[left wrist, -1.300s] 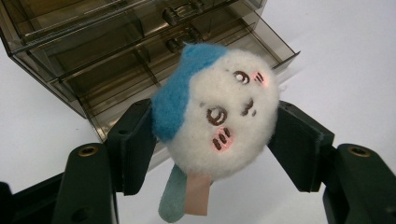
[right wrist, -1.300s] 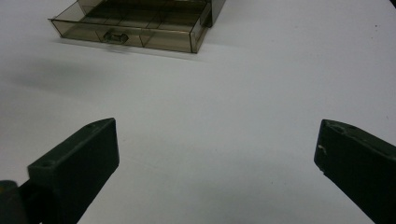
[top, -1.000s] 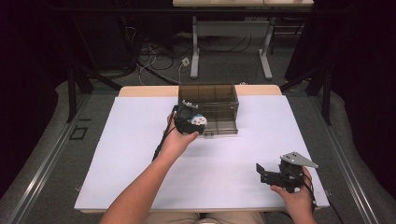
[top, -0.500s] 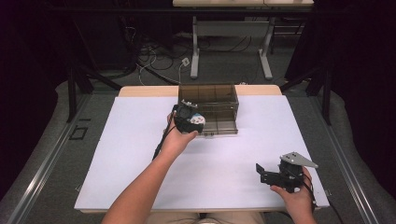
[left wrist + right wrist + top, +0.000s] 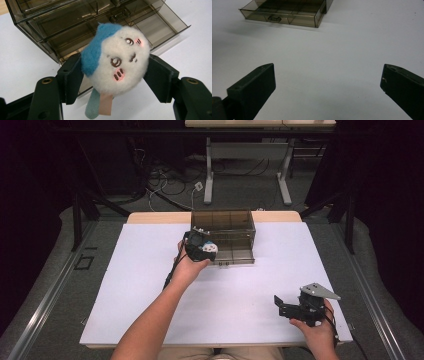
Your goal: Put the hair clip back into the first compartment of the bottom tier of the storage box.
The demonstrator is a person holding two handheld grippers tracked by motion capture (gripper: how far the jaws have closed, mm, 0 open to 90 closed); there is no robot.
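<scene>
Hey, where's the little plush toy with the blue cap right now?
The plush toy is clamped in the left gripper, held just in front of the smoky plastic drawer box at the table's far middle in the high view.

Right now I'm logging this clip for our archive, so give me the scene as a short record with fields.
held item: round white and blue plush toy
holder: left gripper, jaws shut on the toy
toy position: over the smoky clear drawer box, beside its open bottom drawer
right gripper: jaws open, nothing between them, above the white table
</scene>
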